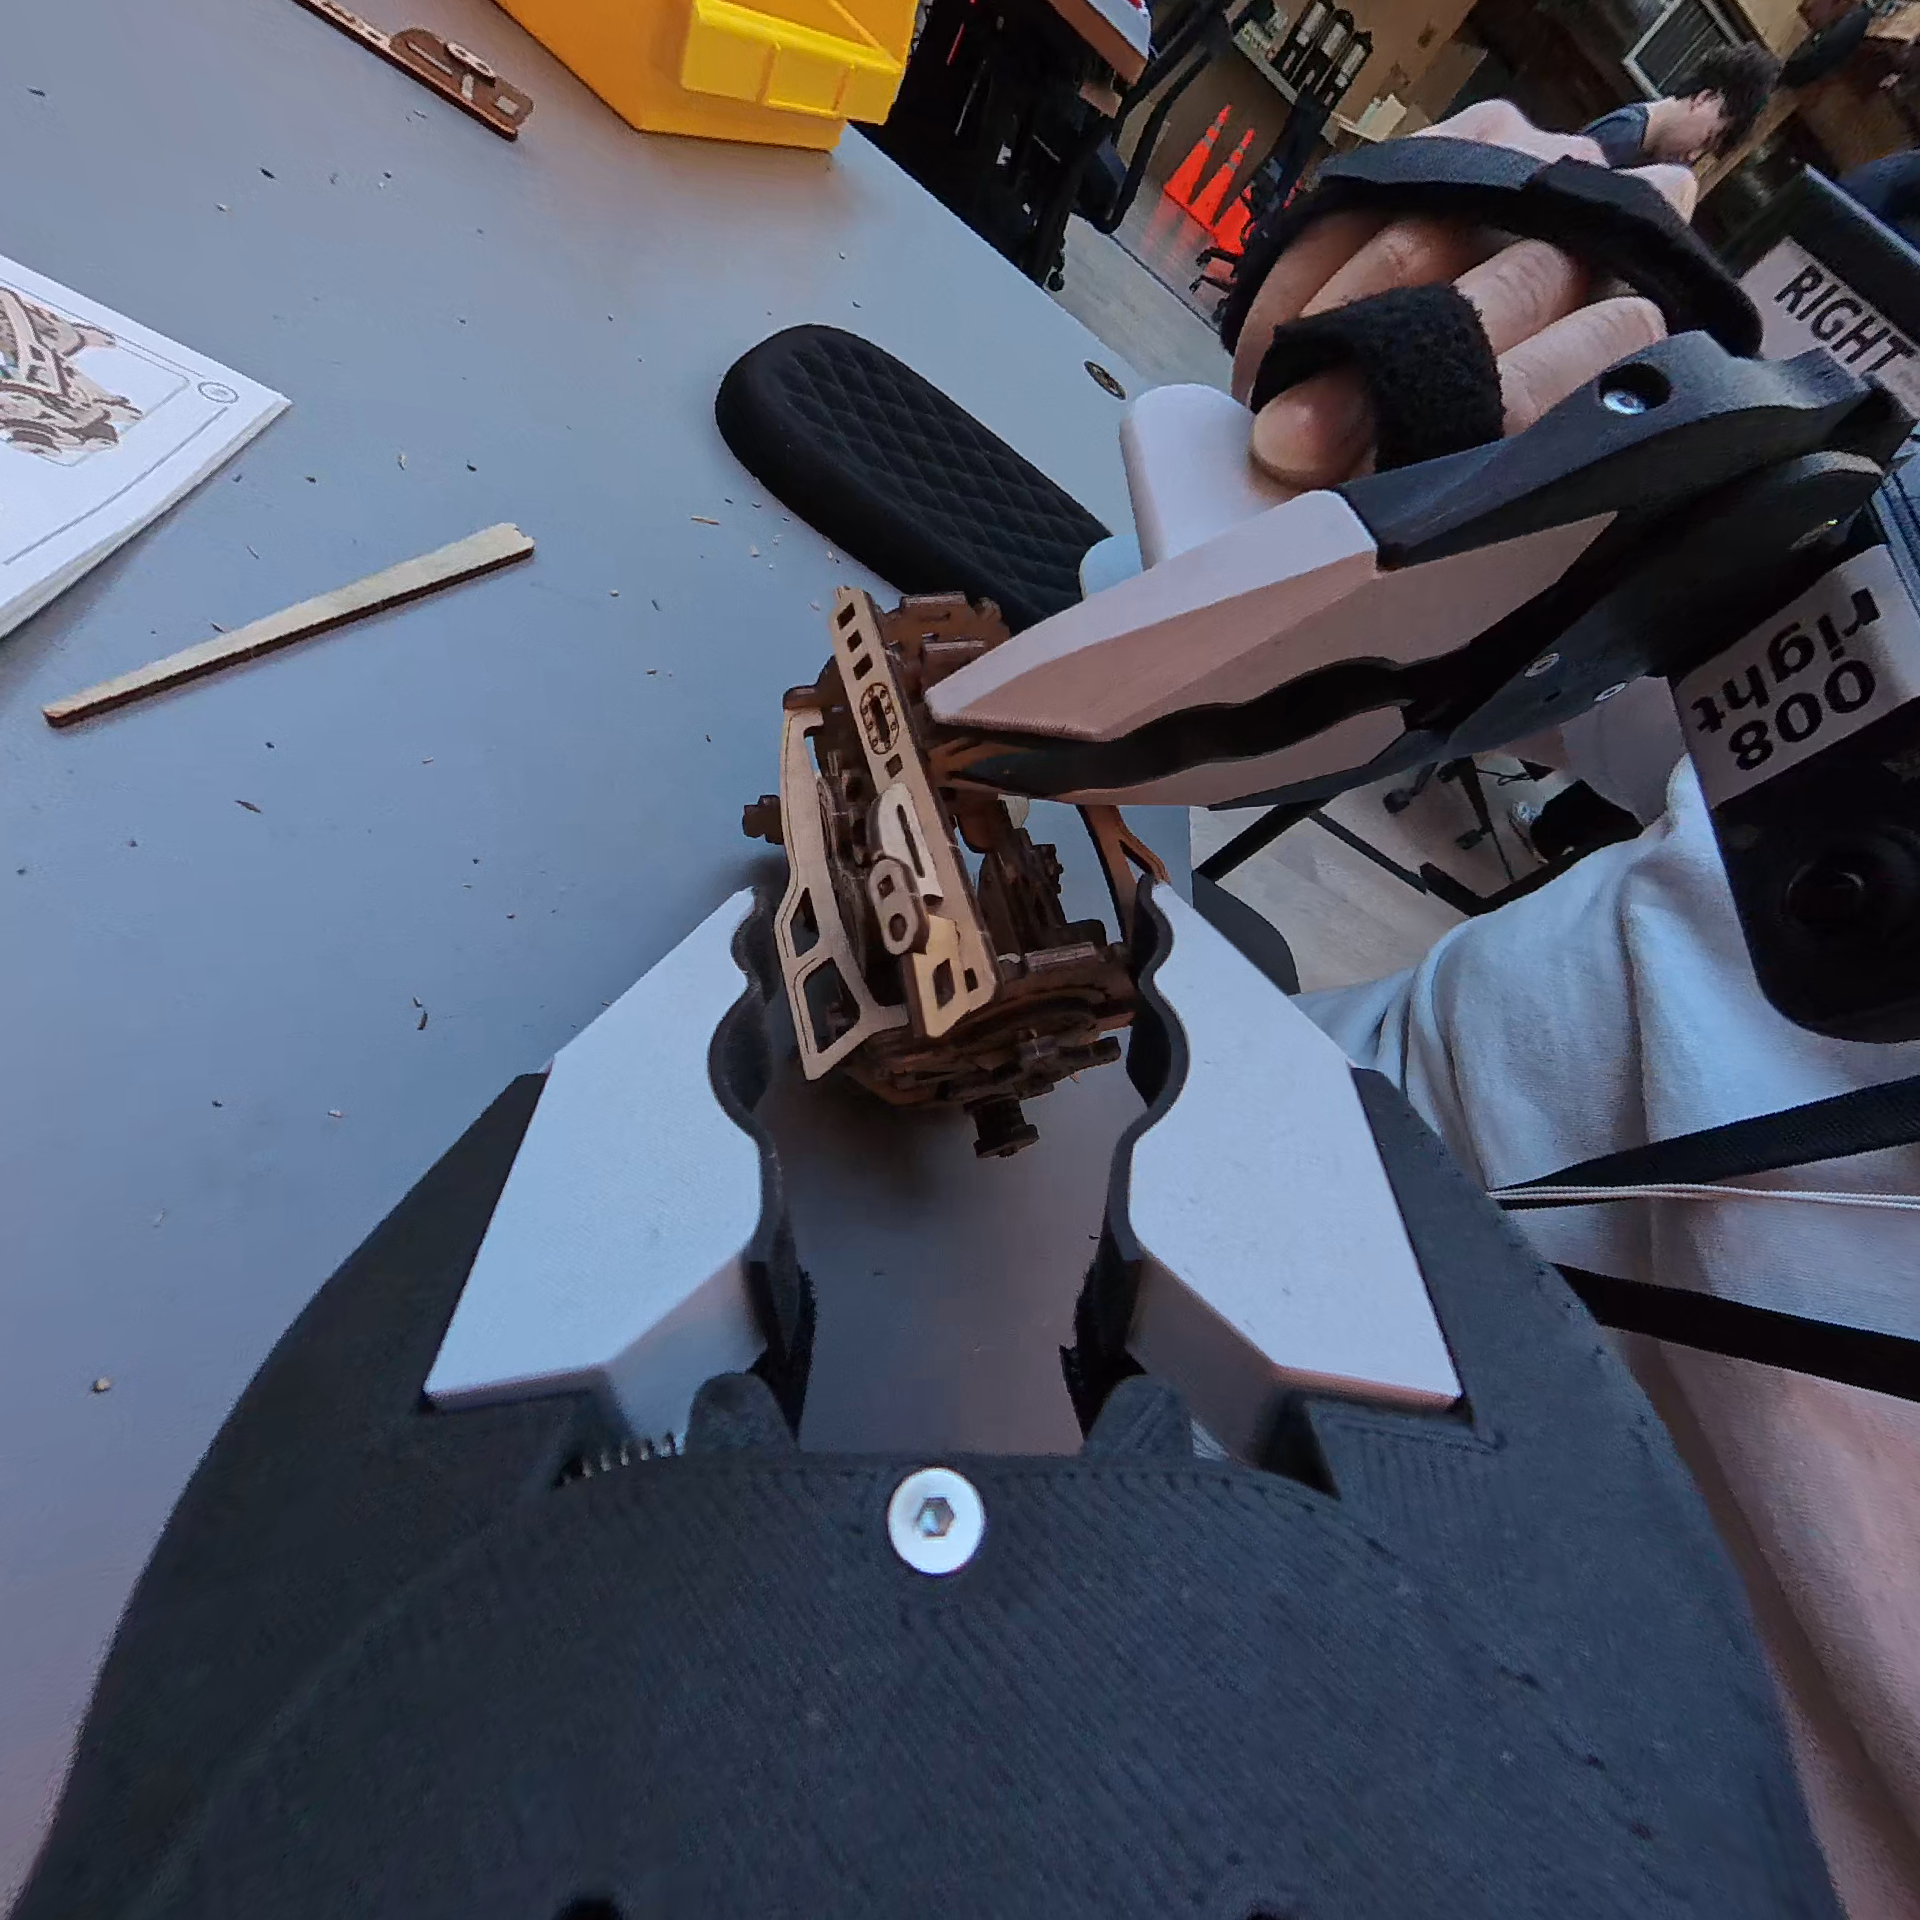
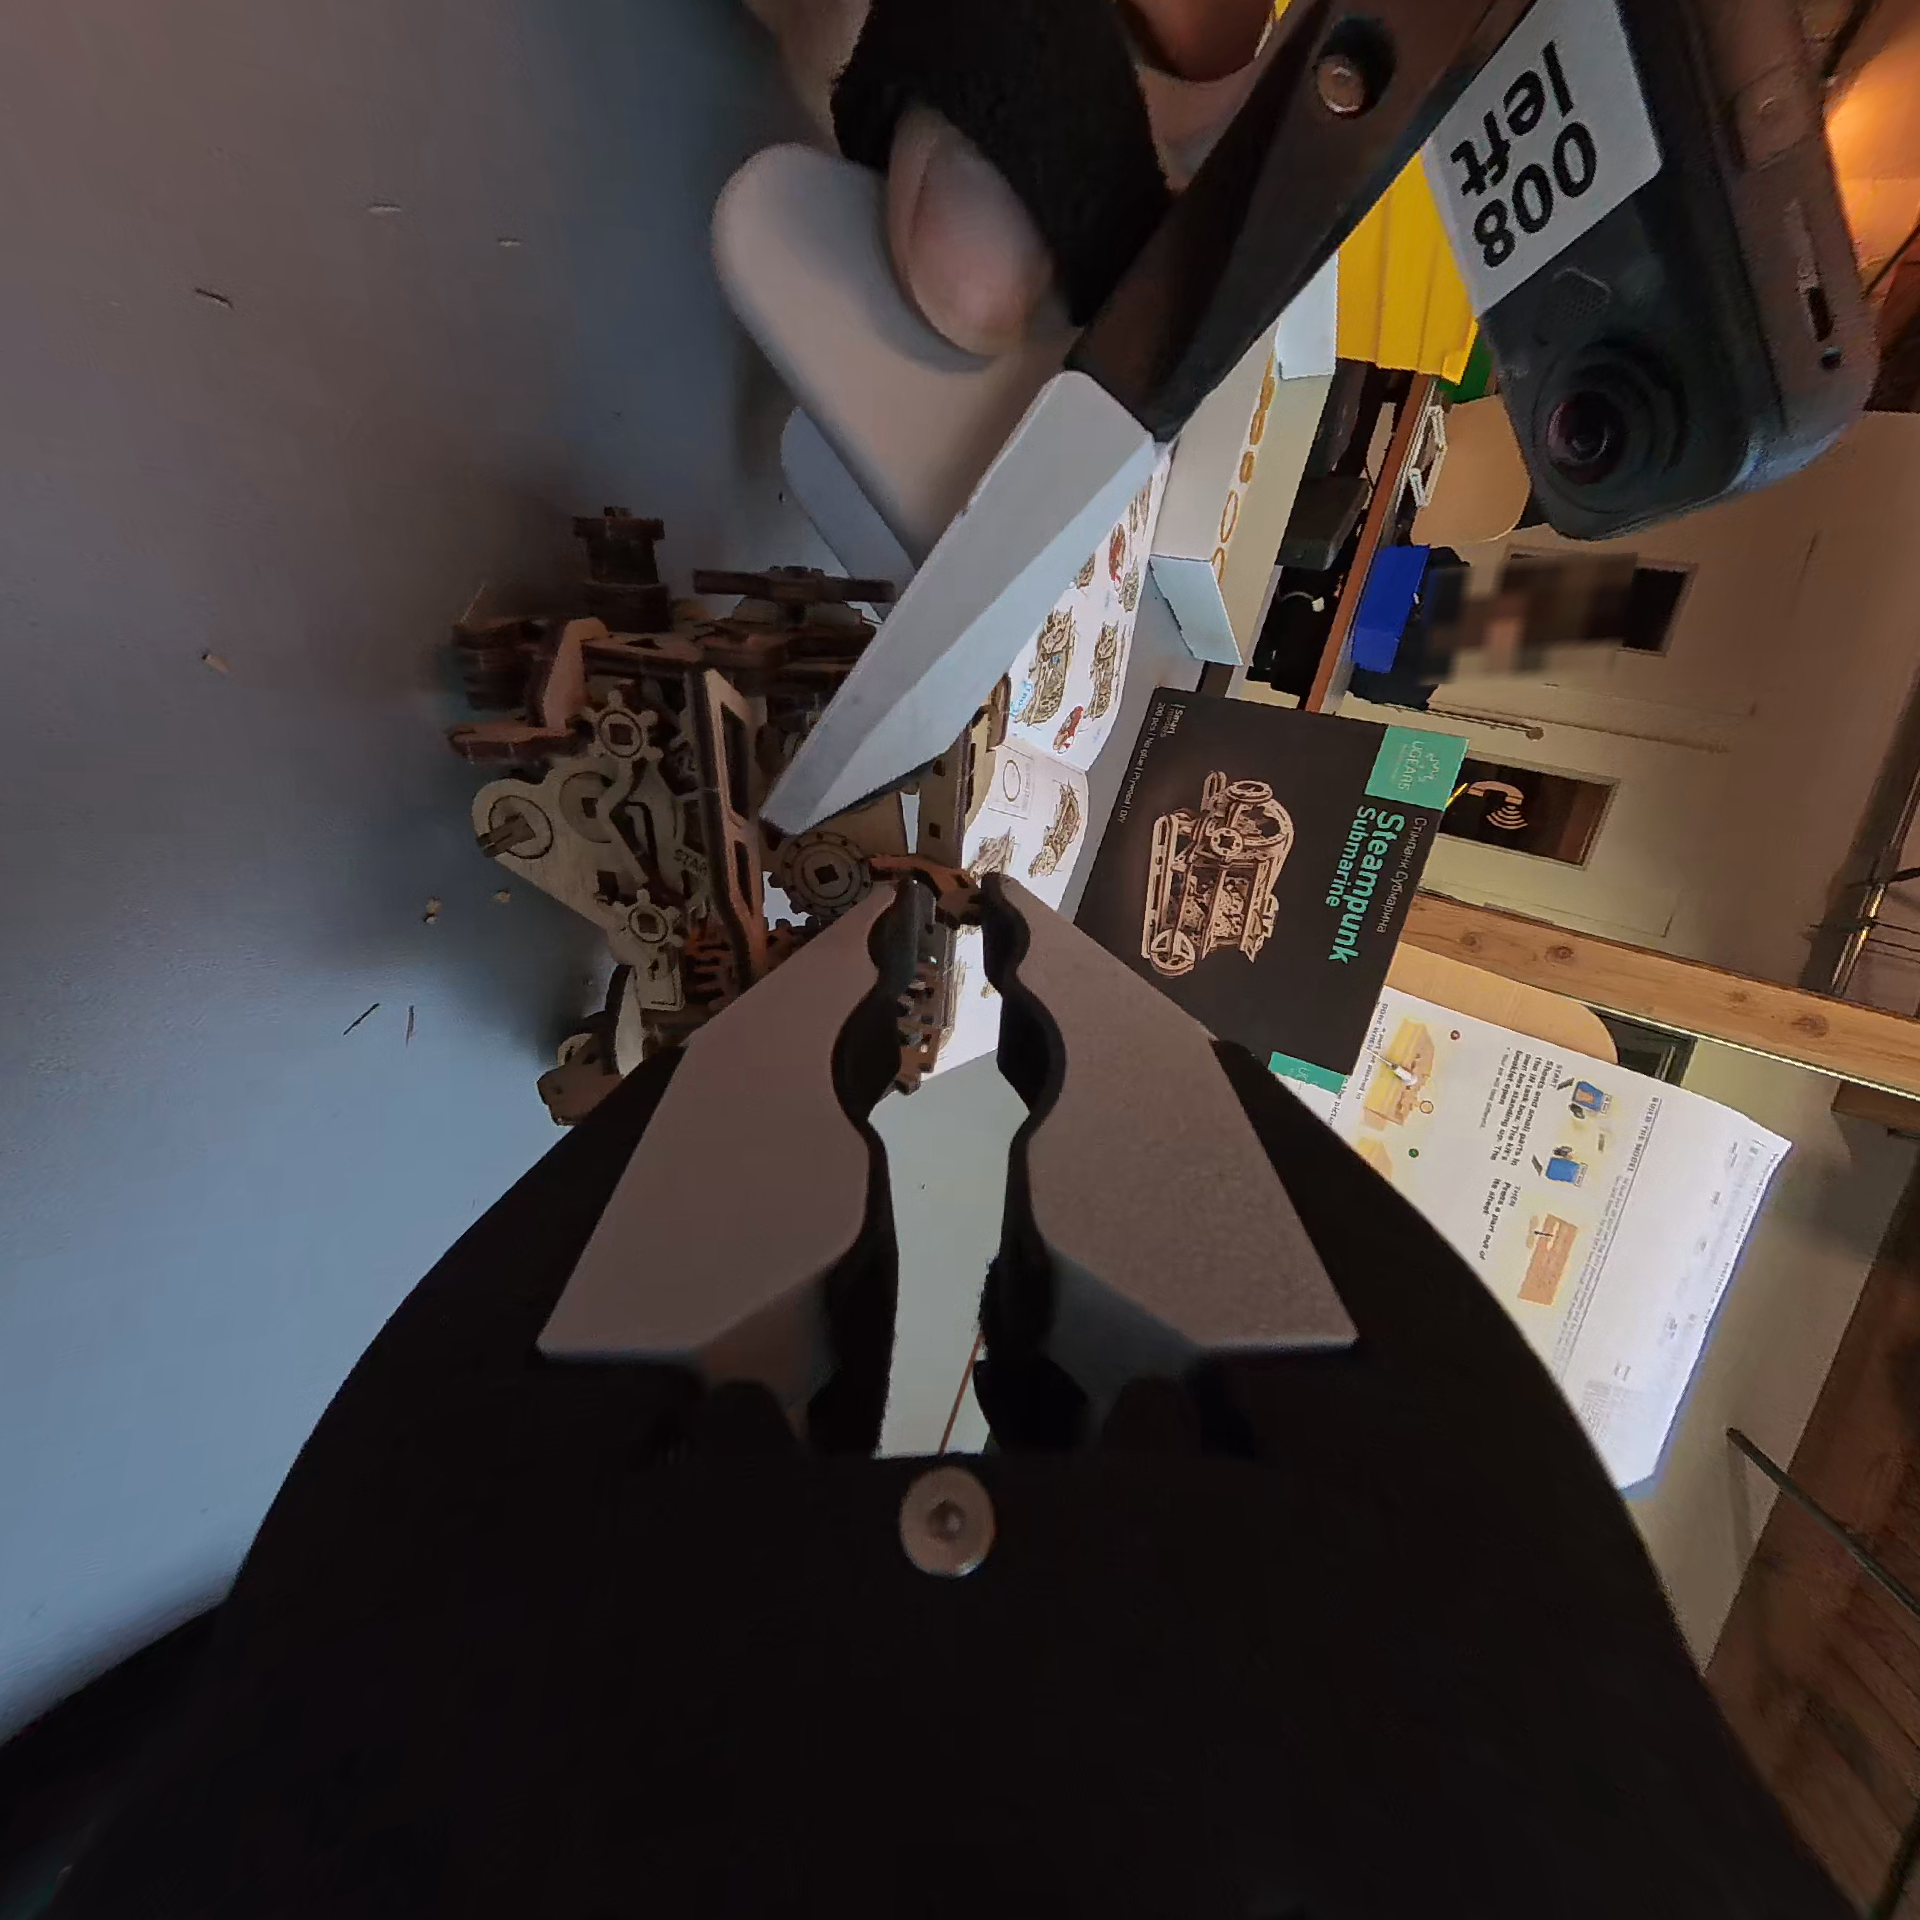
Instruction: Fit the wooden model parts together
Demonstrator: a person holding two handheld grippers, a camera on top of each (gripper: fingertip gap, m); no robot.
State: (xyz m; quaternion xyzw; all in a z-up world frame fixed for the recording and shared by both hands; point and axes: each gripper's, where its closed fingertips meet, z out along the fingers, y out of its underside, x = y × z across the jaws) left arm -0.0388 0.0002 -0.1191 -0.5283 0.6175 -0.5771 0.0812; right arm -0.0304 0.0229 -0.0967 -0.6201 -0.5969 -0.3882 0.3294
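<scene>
Wooden model parts, already joined into a dense brown assembly (image 1: 914, 904) of gears and pale plates, are sitting tilted just above the grey table (image 1: 312, 416), between the tips of the left gripper (image 1: 951, 914). That gripper's two grey fingers are reaching forward along either side of the assembly with a wide gap between them; the right finger is lying close against the model's dark gear side, but whether either finger is actually pressing on it cannot be told. The right gripper (image 1: 951, 743) is coming in from the right, angled down, its fingers nearly closed and pinching a thin dark toothed piece (image 2: 914, 966) at the model's upper edge. A bare hand (image 1: 1455, 312) in black straps is wrapping round the right gripper's handle, one fingertip resting on a white lever. In the right wrist view the left gripper's finger is slanting down to the model from above. Farther out on the table are lying a flat wooden stick (image 1: 291, 623), a black quilted pad (image 1: 904, 468), an instruction booklet (image 1: 94, 416), a yellow bin (image 1: 748, 62) and a dark box (image 2: 1257, 873).
</scene>
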